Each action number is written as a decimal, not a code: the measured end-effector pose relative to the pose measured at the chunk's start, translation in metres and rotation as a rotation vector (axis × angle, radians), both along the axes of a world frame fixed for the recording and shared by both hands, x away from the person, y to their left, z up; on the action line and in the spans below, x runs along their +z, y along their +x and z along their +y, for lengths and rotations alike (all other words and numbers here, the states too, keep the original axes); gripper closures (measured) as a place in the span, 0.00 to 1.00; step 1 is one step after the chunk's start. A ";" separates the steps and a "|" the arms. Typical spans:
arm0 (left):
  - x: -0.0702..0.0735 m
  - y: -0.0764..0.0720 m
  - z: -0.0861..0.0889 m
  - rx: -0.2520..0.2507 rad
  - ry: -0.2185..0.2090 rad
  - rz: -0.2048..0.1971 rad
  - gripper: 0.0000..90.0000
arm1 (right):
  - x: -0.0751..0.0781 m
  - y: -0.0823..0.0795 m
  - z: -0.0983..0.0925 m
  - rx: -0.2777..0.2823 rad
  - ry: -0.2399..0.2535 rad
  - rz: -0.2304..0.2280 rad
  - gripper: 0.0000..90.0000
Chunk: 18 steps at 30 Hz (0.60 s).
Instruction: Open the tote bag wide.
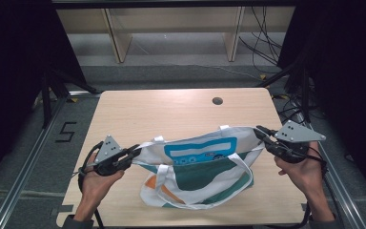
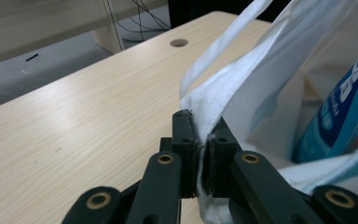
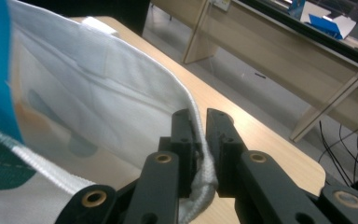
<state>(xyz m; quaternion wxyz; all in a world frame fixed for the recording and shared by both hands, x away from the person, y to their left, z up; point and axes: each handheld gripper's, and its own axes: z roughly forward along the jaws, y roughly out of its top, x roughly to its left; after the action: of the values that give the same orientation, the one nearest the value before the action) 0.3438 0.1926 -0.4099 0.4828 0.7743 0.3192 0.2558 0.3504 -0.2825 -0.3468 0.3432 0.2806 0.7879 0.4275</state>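
Observation:
A white cloth tote bag [image 1: 200, 167] with blue, green and orange print hangs stretched between my two grippers over the wooden table [image 1: 171, 109], its bottom resting near the front edge. My left gripper [image 1: 136, 151] is shut on the bag's left rim; in the left gripper view the white hem [image 2: 203, 126] is pinched between the black jaws. At the right end, my right gripper [image 1: 259, 132] is shut on the opposite rim, whose hem [image 3: 199, 135] runs between its jaws. The bag's mouth gapes open, and its white handles [image 1: 240, 160] droop down the front.
A round cable hole [image 1: 217, 100] sits in the table near its far edge. Beyond the table stand wooden shelf legs [image 1: 116, 40] and loose cables [image 1: 262, 43] on the floor. Metal frame rails [image 1: 26, 162] run along both sides of the table.

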 end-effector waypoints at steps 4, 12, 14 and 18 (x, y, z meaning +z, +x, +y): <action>-0.011 0.002 -0.002 -0.018 0.014 0.022 0.93 | -0.008 0.003 -0.005 -0.004 0.001 0.028 0.91; -0.039 0.003 -0.014 -0.039 0.072 0.108 0.93 | -0.036 0.012 -0.012 -0.020 -0.062 0.107 0.91; -0.049 0.004 -0.019 -0.038 0.057 0.141 0.93 | -0.044 0.015 -0.013 -0.021 -0.070 0.128 0.91; -0.062 0.005 -0.023 -0.059 0.074 0.173 0.93 | -0.056 0.017 -0.013 -0.025 -0.080 0.187 0.91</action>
<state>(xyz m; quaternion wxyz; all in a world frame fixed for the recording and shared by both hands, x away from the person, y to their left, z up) 0.3486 0.1695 -0.4722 0.4317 0.8200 0.3269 0.1851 0.3670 -0.2950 -0.4028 0.2845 0.3150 0.8293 0.3634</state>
